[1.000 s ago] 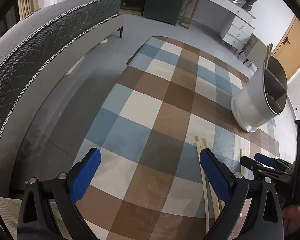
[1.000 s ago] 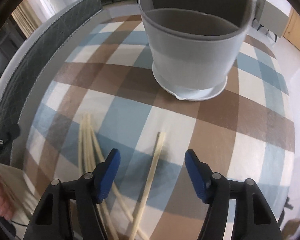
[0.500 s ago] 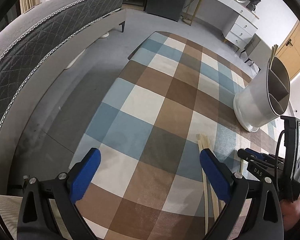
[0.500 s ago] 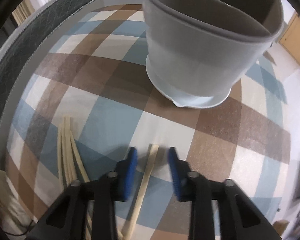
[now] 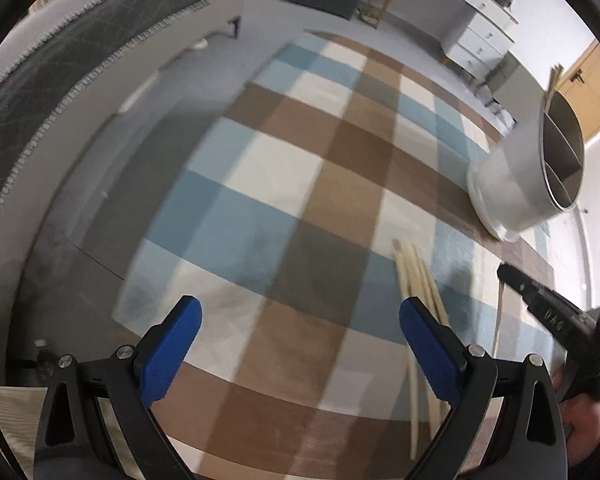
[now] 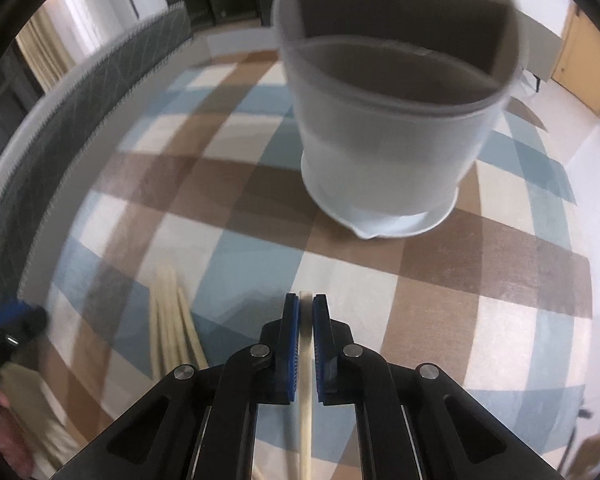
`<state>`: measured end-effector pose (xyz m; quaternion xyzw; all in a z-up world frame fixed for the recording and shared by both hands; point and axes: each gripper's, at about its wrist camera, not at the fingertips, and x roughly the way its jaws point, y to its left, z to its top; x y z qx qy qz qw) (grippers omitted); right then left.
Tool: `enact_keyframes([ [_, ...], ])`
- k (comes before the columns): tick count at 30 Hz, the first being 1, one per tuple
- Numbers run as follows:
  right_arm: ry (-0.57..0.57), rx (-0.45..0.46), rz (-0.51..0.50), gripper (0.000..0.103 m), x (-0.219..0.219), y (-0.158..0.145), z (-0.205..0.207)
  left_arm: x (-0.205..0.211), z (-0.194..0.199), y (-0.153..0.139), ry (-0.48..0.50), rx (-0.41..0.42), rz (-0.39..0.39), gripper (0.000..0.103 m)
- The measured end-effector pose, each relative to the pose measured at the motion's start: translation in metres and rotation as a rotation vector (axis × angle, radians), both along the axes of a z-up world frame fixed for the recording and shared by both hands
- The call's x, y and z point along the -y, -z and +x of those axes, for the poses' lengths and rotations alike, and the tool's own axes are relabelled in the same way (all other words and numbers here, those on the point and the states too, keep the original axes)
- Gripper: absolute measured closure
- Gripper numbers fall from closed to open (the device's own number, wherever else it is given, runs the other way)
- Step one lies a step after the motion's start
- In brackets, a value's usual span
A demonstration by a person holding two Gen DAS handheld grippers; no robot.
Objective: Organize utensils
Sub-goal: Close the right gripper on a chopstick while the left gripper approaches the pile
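My right gripper [image 6: 306, 306] is shut on a pale wooden chopstick [image 6: 306, 360] whose tip pokes out between the blue pads. Straight ahead of it stands the grey divided utensil holder [image 6: 388, 152], with chopstick ends showing at its far rim. A loose bundle of chopsticks [image 6: 172, 320] lies on the checked cloth to the left. In the left wrist view, my left gripper [image 5: 296, 332] hangs open over the cloth with nothing between its fingers. The chopstick bundle [image 5: 418, 276] lies by its right finger, and the holder [image 5: 528, 176] stands far right. The right gripper [image 5: 540, 300] shows at the right edge.
A blue, brown and cream checked cloth [image 5: 300, 184] covers the surface. A grey quilted bed edge [image 5: 60, 64] curves along the left. A white dresser [image 5: 476, 32] and a wooden door [image 5: 588, 88] stand at the back. A hand [image 5: 584, 424] holds the right gripper.
My right gripper has shut on the single chopstick that lay between its open fingers and has lifted a little with it. The left gripper stays open and has tilted slightly.
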<state>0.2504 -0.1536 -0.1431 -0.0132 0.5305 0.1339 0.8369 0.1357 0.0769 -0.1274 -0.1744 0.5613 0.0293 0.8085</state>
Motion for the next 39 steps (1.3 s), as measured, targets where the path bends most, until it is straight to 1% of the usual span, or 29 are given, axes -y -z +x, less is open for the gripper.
enact_keyframes([
  [4,0.07,0.034,0.122,0.097,0.027,-0.016,-0.009,0.016,0.002,0.005,0.055,-0.028,-0.058,0.006],
  [5,0.089,0.038,0.152,0.097,0.032,-0.02,-0.012,0.02,0.003,0.006,0.064,-0.034,-0.059,0.006],
  [6,0.111,0.041,0.192,0.097,0.041,-0.023,-0.016,0.026,0.004,0.007,0.074,-0.04,-0.049,0.006],
  [10,0.169,0.069,0.295,0.097,0.062,-0.031,-0.031,0.042,0.007,0.017,0.104,-0.073,-0.012,0.006],
  [11,0.177,0.073,0.313,0.097,0.059,-0.027,-0.03,0.045,0.007,0.021,0.107,-0.086,-0.002,0.006],
  [13,0.199,0.09,0.35,0.097,0.068,-0.029,-0.036,0.049,0.008,0.025,0.107,-0.102,0.009,0.006],
  [17,0.255,0.102,0.429,0.097,0.083,-0.03,-0.044,0.062,0.008,0.027,0.114,-0.115,0.074,0.006],
  [20,0.259,0.136,0.446,0.097,0.088,-0.039,-0.049,0.07,0.008,0.031,0.119,-0.128,0.127,0.006],
  [23,0.239,0.174,0.444,0.097,0.087,-0.046,-0.052,0.073,0.008,0.038,0.102,-0.154,0.212,0.006],
  [25,0.23,0.194,0.452,0.097,0.088,-0.051,-0.055,0.07,0.006,0.039,0.089,-0.151,0.203,0.006],
  [29,0.233,0.218,0.473,0.097,0.093,-0.057,-0.057,0.072,0.01,0.039,0.098,-0.148,0.231,0.006],
  [36,0.244,0.248,0.512,0.097,0.099,-0.066,-0.058,0.075,0.028,0.039,0.089,-0.191,0.214,0.006],
  [39,0.251,0.261,0.526,0.097,0.102,-0.071,-0.058,0.078,0.041,0.038,0.107,-0.192,0.23,0.01],
])
